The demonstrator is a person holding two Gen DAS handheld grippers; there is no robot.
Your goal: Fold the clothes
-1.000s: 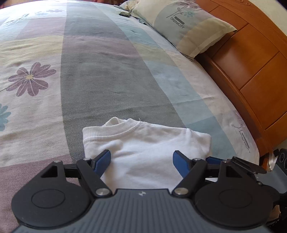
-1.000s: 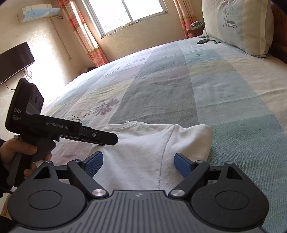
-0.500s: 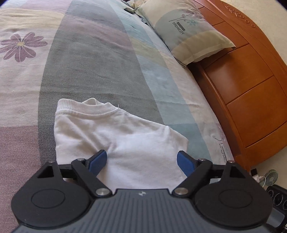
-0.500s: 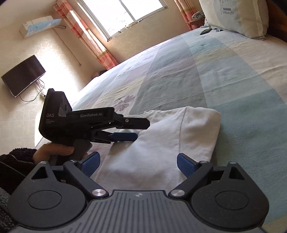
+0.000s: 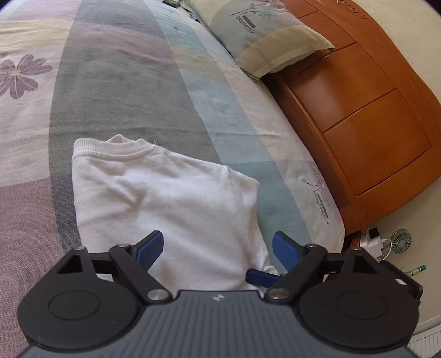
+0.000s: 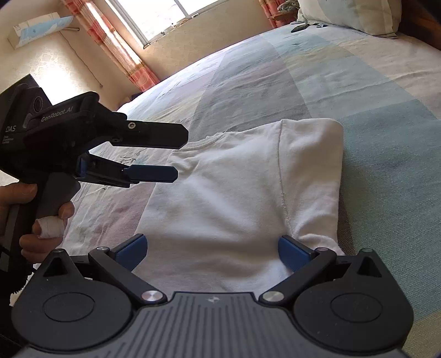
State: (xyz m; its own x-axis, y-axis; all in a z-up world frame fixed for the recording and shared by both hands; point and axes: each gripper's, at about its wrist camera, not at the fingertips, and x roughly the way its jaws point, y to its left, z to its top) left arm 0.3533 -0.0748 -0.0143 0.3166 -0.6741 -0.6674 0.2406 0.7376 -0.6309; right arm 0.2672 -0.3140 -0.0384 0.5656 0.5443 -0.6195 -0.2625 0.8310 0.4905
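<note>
My left tongs (image 5: 217, 245) and my right tongs (image 6: 213, 252) both hover with jaws spread wide above a folded white T-shirt (image 5: 165, 198) on a bed, nothing pinched between the ribbed blue pads (image 5: 150, 246) of either pair. Both sets of jaws have just been opening, and the cloth lies loose beneath them rather than gripped. The shirt is soft cotton knit folded into a rough rectangle, its ribbed collar (image 5: 124, 150) turned toward the middle of the mattress, one sleeve seam running down the right side and faint creases across the chest. It sits near the foot-side edge of the bedspread (image 5: 115, 82), a worn woven cover in broad blocks of grey, mauve, cream and pale blue, printed with a purple daisy (image 5: 19, 74). A plump pillow (image 5: 264, 35) in the same faded colours, lettered DREAMCITY, leans against a glossy orange-brown wooden headboard (image 5: 366, 91) with raised panels. From the right wrist view, my left tongs (image 6: 176, 151) appear side-on: matte black plastic body with white lettering, two long fingers standing apart just beside the shirt's collar edge, the lower one blue-padded. My left hand (image 6: 41, 214) wraps the grey grip, one fingertip wound in white tape. A blue tip of my right tongs (image 5: 260, 276) peeks in low in the left wrist view, by the shirt's near corner. Striped orange curtains (image 6: 121, 46) frame a bright window (image 6: 176, 13) beyond the bed.
</note>
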